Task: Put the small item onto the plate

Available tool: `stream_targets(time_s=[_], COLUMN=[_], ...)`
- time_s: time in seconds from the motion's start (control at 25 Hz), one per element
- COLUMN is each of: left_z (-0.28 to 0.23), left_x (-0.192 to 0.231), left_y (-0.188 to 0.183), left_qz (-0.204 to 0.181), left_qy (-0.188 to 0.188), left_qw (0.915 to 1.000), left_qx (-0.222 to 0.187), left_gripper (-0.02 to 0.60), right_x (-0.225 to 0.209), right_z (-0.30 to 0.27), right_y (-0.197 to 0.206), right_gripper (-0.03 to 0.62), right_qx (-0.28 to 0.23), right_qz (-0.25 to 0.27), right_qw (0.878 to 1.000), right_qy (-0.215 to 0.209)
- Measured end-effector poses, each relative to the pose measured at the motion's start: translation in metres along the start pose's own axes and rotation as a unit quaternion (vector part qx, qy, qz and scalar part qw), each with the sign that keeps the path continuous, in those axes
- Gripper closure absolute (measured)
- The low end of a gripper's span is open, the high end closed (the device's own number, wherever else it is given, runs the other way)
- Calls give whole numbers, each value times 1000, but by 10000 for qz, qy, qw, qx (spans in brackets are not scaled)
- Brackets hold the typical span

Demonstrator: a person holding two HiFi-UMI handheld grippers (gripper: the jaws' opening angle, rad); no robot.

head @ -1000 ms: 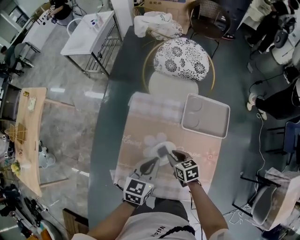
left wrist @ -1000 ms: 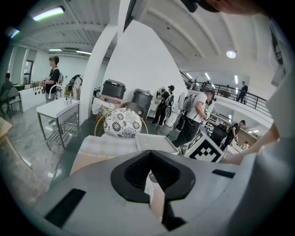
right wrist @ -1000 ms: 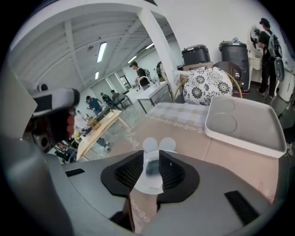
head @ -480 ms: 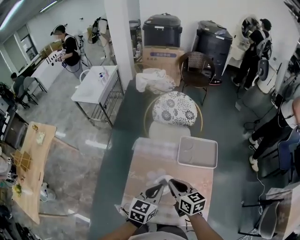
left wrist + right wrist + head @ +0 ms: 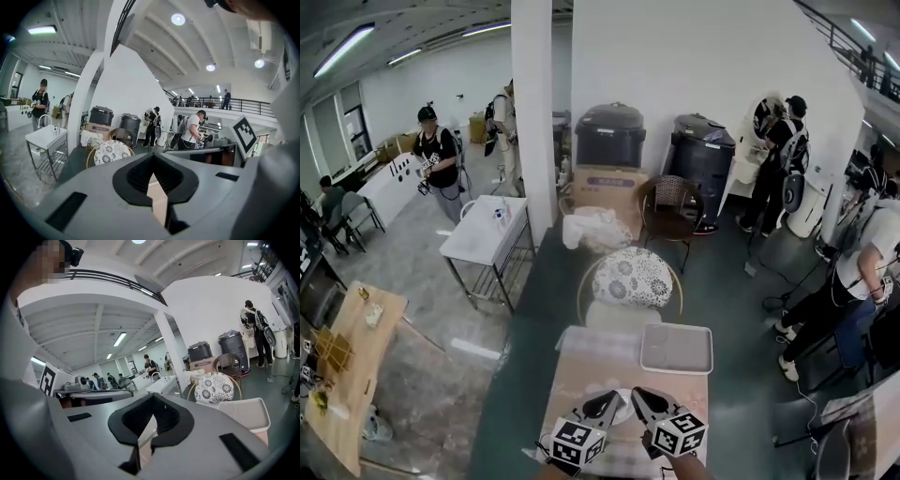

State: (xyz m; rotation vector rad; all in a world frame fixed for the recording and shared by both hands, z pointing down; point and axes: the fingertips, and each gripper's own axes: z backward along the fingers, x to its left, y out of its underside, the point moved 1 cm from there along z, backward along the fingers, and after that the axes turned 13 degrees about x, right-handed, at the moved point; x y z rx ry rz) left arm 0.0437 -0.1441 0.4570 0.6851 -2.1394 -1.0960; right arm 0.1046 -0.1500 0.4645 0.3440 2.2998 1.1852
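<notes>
You are holding both grippers low over the near edge of the table [image 5: 517, 394], with their tips leaning toward each other above the pink cloth [image 5: 598, 367]. Your left gripper [image 5: 609, 404] is showing its jaws pressed together with nothing between them. Your right gripper [image 5: 639, 397] is closing its jaws fully onto each other. Only a sliver of cloth is showing through that seam, so I am judging that neither gripper is pinching anything.

A pale patch [image 5: 623, 406] is lying on the cloth just ahead of both sets of tips and between them. It is too small for me to tell whether it is the small item or only the cloth's print, and I cannot tell its long axis.

The plate [image 5: 676, 349] is sitting at the far right corner of the cloth, ahead and slightly to your right. Your right gripper is the nearer one to it. Bare cloth is lying between your tips and the plate, and nothing is standing in the way. The chair with the flowered cushion [image 5: 629, 277] is sitting beyond the far edge, clear of that path.
</notes>
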Motion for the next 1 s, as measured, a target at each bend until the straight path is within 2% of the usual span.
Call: stream_targets(time_s=[0.48, 1.0], left_z=[29, 40], left_x=[-12, -12], left_y=[8, 17], left_qz=[-122, -158], left_qy=[184, 210], left_qw=[9996, 9995], left_qx=[-160, -168], left_gripper=[575, 575], right_x=[31, 41], right_z=[18, 18], right_y=[4, 12], right_gripper=[580, 580], right_qx=[-161, -136], right_qz=[207, 335], right_qw=[9994, 9988], right_qy=[218, 331])
